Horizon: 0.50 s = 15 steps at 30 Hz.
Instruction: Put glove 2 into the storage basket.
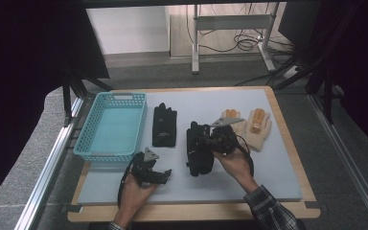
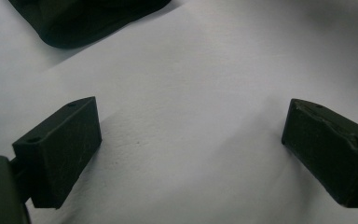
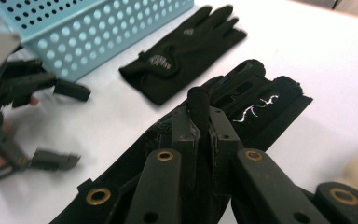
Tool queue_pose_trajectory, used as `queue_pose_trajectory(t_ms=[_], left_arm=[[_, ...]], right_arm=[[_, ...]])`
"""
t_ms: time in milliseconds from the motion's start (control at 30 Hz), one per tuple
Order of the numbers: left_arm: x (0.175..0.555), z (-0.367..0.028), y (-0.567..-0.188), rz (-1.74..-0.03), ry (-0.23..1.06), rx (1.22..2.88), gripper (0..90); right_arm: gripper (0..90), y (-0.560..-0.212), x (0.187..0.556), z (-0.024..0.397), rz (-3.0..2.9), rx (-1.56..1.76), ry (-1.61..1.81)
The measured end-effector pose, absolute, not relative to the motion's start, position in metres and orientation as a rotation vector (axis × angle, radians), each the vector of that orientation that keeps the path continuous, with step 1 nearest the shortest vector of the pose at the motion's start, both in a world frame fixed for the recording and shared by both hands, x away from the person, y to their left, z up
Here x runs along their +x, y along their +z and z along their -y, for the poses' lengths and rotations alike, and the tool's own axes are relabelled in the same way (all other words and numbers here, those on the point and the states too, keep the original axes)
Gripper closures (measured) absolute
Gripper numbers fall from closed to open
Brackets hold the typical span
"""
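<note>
**Already pinched: black glove in the right gripper, basket off to its left**

Right gripper (image 1: 210, 140) has its jaws brought together on a fold of the nearer black glove (image 1: 199, 151); in the right gripper view a dark nub of cloth stands up between the pads (image 3: 182, 128). Most of that glove rests on the table (image 1: 278, 163). Long axis runs away from the person, cuff toward the near edge, fingertips pointing to the far side.

Landmark: the blue basket (image 1: 92, 122), at the table's left.
- Held glove lies to the right of the basket, with a second black glove (image 1: 165, 125) flat between the two.
- Cream gloves (image 1: 258, 128) lie further right again, well apart from the basket.
- Left gripper (image 1: 159, 175) sits just off the basket's near right corner, jaws spread wide over bare table with nothing between them.

Judgement: if the glove is bound for the basket, the carry goes leftward across the second black glove. Left gripper is nearer the basket; right gripper holds the load. The trailing cuff may drag unless lifted clear.
</note>
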<state>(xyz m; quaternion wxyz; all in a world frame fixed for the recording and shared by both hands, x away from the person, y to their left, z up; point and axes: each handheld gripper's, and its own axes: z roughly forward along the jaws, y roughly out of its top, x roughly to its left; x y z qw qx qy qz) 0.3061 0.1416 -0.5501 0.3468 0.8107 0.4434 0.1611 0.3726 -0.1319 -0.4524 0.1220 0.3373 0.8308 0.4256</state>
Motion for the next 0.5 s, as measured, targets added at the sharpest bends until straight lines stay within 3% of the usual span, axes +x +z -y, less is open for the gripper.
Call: queue_pose_trajectory(t_ms=[400, 467, 500], left_arm=[[0.306, -0.141, -0.550, -1.153, 0.417, 2.100, 5.0], [0.306, -0.142, -0.550, -1.151, 0.416, 2.104, 5.0], [0.306, -0.142, -0.550, -1.151, 0.417, 2.103, 4.9]], right_arm=[[81.3, -0.504, 0.341, 0.141, -2.438, 1.067, 1.221], [77.0, -0.512, 0.340, 0.143, -2.441, 1.082, 1.217], [70.5, -0.514, 0.340, 0.145, -2.442, 1.087, 1.218]])
